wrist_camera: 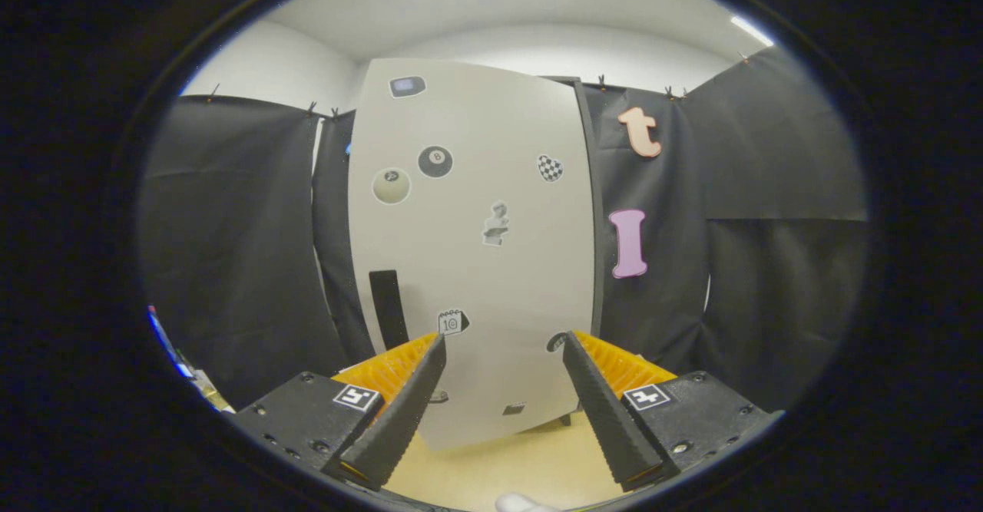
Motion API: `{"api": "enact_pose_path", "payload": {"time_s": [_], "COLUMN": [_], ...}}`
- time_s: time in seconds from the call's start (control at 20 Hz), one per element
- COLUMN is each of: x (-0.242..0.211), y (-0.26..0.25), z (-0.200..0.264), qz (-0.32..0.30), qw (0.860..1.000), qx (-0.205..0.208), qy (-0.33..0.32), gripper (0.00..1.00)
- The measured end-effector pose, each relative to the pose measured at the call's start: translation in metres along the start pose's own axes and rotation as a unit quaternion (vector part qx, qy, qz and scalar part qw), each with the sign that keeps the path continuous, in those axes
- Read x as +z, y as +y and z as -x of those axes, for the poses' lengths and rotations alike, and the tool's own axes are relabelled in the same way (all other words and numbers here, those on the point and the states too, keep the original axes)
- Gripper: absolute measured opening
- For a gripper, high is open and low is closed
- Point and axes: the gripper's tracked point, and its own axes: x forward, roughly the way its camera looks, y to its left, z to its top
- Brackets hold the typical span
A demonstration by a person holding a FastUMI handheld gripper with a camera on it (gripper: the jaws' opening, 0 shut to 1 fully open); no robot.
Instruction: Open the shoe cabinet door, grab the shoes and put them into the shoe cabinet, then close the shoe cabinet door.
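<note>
A: How far along was it?
B: The shoe cabinet door (468, 251) stood shut, far ahead. No shoes were in sight, so it fit either a start or a finish.
A: And the gripper (503, 378)?
B: Held level, facing the door, above the floor (499, 458), jaws wide and holding nothing.

shoe cabinet door (472, 251) beyond spread fingers (407, 397), handle (386, 308) seemingly left

The closed shoe cabinet door (476, 251) blocks the way ahead of the spread, empty tool (503, 349).
</note>
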Motion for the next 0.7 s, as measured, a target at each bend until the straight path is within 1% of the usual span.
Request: {"api": "enact_pose_path", "payload": {"time_s": [0.15,0.4,0.7], "x": [0.012,0.031,0.042], "y": [-0.007,-0.034,-0.051], "z": [0.007,0.023,0.037], "qz": [0.007,0.016,0.006], "qw": [1.0,0.999,0.998], "qx": [-0.011,-0.033,-0.051], "qy": [-0.01,-0.017,-0.021], "gripper": [1.0,1.0,1.0]}}
